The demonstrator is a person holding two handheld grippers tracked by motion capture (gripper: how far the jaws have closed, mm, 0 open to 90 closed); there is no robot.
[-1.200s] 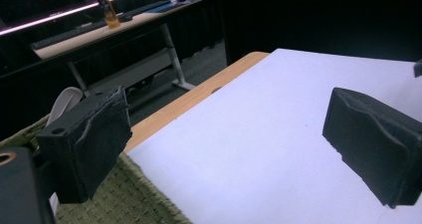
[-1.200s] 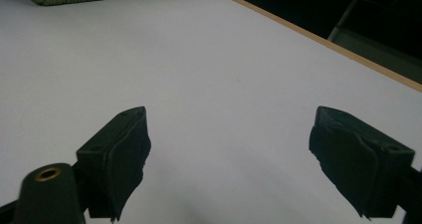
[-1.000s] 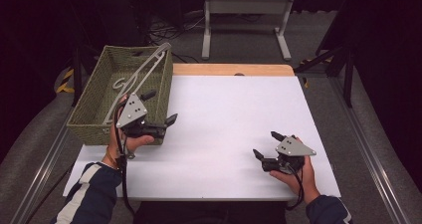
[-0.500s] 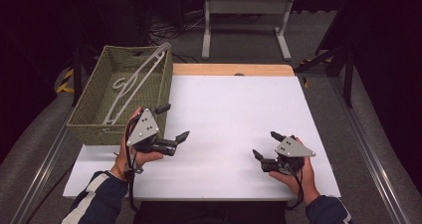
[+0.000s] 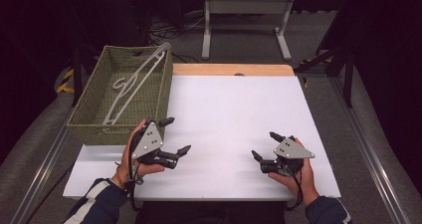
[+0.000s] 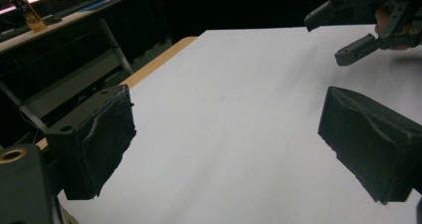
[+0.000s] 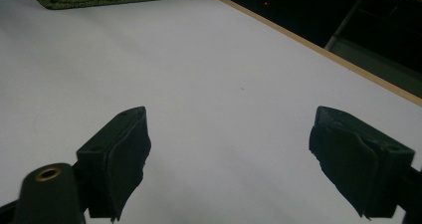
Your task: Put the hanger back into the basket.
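a: left gripper (image 5: 172, 135) is pulling back from the basket (image 5: 89, 118) to the bench (image 5: 229, 114), jaws spread, empty.
b: hanger (image 5: 135, 80) is lying in the basket, so that drop looks done. right gripper (image 5: 266, 147) is sitting released too.

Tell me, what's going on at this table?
A person sits at a white table holding a two-jaw gripper in each hand. The left gripper hovers just beside a green woven basket, jaws open and holding nothing. A pale clothes hanger lies slanted inside the basket, its top resting on the rim. The right gripper rests near the table's front edge, also open and holding nothing. Neither gripper touches the hanger at this moment.
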